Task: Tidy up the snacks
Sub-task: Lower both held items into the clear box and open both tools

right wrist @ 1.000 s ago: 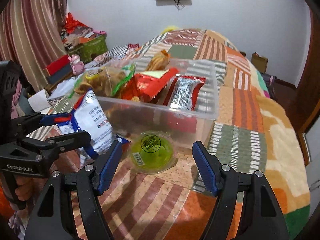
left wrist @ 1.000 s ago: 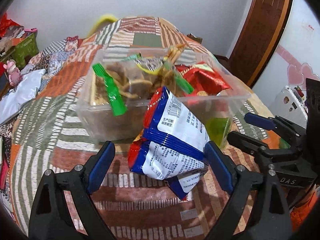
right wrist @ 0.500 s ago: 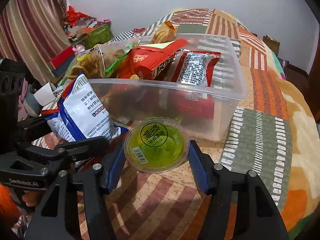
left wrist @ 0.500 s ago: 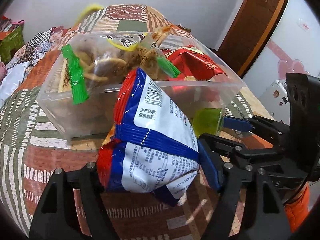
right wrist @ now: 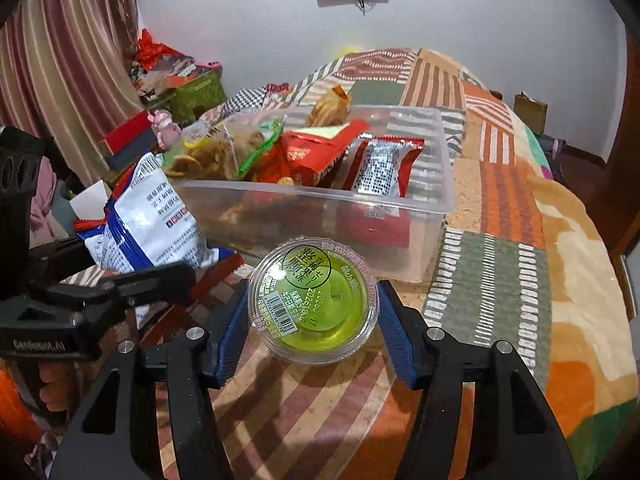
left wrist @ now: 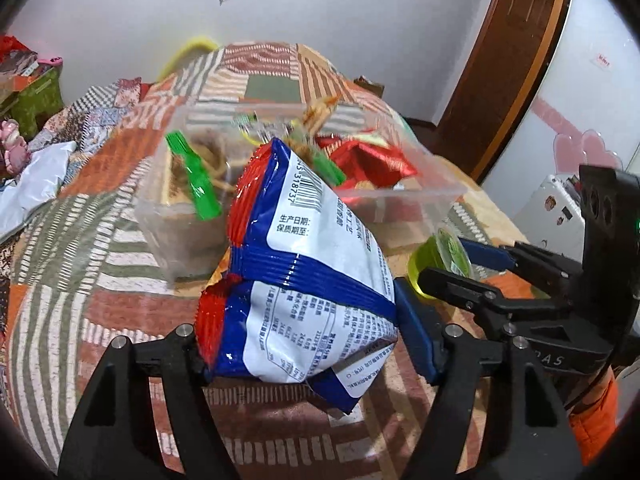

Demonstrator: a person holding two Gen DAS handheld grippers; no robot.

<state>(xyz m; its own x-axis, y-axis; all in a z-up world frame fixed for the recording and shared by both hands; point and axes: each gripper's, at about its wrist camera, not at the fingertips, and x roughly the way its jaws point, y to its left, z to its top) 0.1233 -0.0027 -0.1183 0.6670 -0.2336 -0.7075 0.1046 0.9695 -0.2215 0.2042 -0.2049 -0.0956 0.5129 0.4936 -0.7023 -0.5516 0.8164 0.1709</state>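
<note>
- Left wrist view: your left gripper pinches the blue, red and white snack bag. Both blue pads press into its sides, and the bag bulges up between them, barcode end tilted toward the bin.
- Those jaws have just been closing, with the bag between them.
- Whether the bag's lower corner touches the blanket you cannot tell from this view.
- Just behind the bag sits the clear plastic bin, resting on the patchwork blanket. It holds a clear bag of fried strips with green edging and a red packet.
- Right wrist view: your right gripper clamps the round green jelly cup, one blue pad against each side of its rim. The printed lid faces up toward the camera.
- These jaws have also just been closing, the cup between them.
- The cup sits just in front of the bin's near wall, apart from it. Whether it rests on the blanket or is lifted clear you cannot tell.
- Inside the bin from this side you see the red packet, a silver and red packet leaning beside it, and the fried strips toward the left.
- Your two grippers are close, side by side: the left one, with the snack bag, shows at the left edge of the right wrist view.
</note>
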